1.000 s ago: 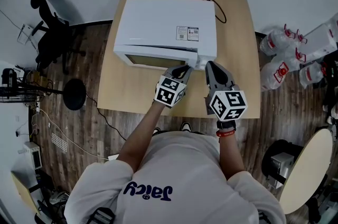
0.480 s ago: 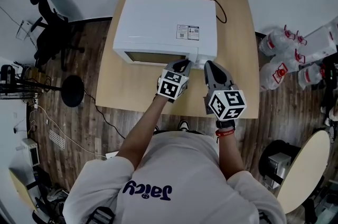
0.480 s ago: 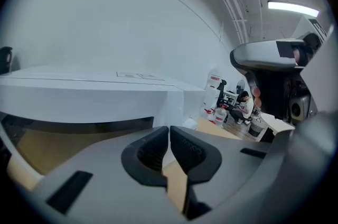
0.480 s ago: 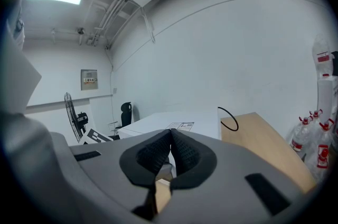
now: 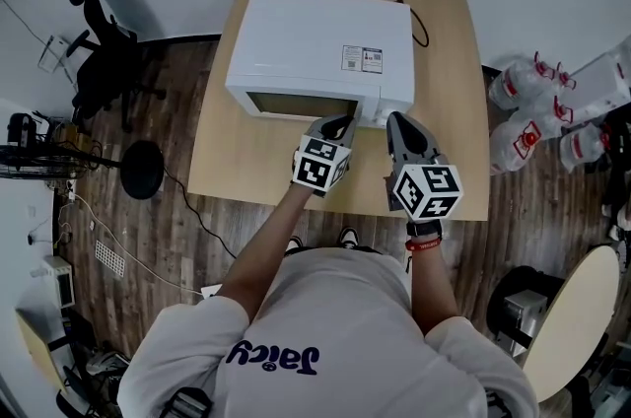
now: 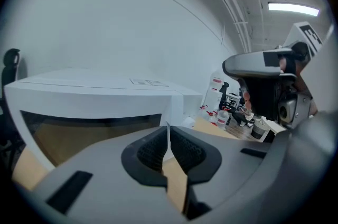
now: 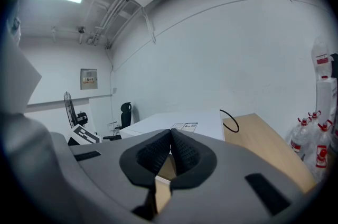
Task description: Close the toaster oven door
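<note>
Light wooden bench (image 5: 237, 160). One white toaster oven (image 5: 320, 46) stands on it, set back toward the far edge, its front facing the near edge. A black cable (image 5: 426, 32) loops by the far right corner, beside the oven.

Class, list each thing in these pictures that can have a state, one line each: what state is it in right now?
toaster oven door: looks shut, flush with the front.
left gripper: jaws together, nothing between them.
right gripper: jaws together, nothing between them.
power cord: lying in a loop on the table.
</note>
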`<state>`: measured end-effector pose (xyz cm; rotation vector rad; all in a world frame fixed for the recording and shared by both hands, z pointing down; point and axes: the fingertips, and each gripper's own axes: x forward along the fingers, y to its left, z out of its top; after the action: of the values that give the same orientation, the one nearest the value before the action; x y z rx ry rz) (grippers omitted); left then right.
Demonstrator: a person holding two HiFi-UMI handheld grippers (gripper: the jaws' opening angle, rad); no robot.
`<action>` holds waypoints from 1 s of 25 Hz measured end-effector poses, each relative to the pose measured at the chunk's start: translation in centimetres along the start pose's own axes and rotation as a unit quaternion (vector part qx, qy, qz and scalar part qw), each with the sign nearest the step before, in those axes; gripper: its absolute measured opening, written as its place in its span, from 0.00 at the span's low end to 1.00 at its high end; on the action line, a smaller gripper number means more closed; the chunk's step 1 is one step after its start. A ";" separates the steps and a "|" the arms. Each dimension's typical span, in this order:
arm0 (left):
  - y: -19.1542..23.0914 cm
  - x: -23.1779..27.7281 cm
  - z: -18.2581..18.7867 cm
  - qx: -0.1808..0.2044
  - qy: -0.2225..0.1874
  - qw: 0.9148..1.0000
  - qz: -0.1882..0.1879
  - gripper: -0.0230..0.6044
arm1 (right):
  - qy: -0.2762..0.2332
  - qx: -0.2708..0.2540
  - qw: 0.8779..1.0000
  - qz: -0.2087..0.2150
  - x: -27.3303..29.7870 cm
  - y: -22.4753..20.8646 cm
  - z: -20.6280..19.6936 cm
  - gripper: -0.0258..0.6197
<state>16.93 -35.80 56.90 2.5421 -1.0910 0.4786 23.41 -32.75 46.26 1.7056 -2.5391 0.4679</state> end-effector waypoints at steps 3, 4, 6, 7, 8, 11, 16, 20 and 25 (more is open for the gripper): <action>0.6 -3.2 0.7 0.001 -0.020 1.000 0.010 0.09 | -0.005 0.001 1.000 -0.004 -0.7 0.8 -0.1 0.07; 0.9 -4.4 1.0 0.002 -0.028 1.000 0.014 0.09 | -0.006 0.001 1.000 -0.006 -1.0 1.1 -0.1 0.06; 1.5 -6.9 1.9 0.002 -0.046 0.999 0.024 0.09 | -0.009 0.003 1.000 -0.009 -1.5 1.9 -0.2 0.06; 1.8 -8.1 2.4 0.002 -0.056 0.998 0.029 0.09 | -0.011 0.003 1.000 -0.011 -1.8 2.2 -0.2 0.07; 2.2 -9.4 2.9 0.001 -0.065 0.997 0.034 0.09 | -0.012 0.003 1.000 -0.013 -2.0 2.7 -0.1 0.06; 3.2 -13.0 4.0 -0.002 -0.093 0.994 0.052 0.08 | -0.018 0.004 1.000 -0.020 -2.8 3.8 -0.1 0.06; 4.3 -18.2 4.8 -0.004 -0.129 0.989 0.077 0.07 | -0.028 0.007 0.999 -0.033 -4.2 5.9 -0.3 0.06; 4.5 -21.5 5.5 0.001 -0.153 0.984 0.088 0.07 | -0.038 0.007 0.998 -0.043 -5.3 7.6 -0.3 0.06; 4.3 -23.5 5.3 0.008 -0.162 0.983 0.086 0.07 | -0.037 -0.002 0.998 -0.040 -6.1 10.0 -0.8 0.06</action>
<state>-0.65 -26.07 42.90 2.6127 -1.4324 0.1126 16.58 -23.56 43.50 1.8496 -2.5068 0.4015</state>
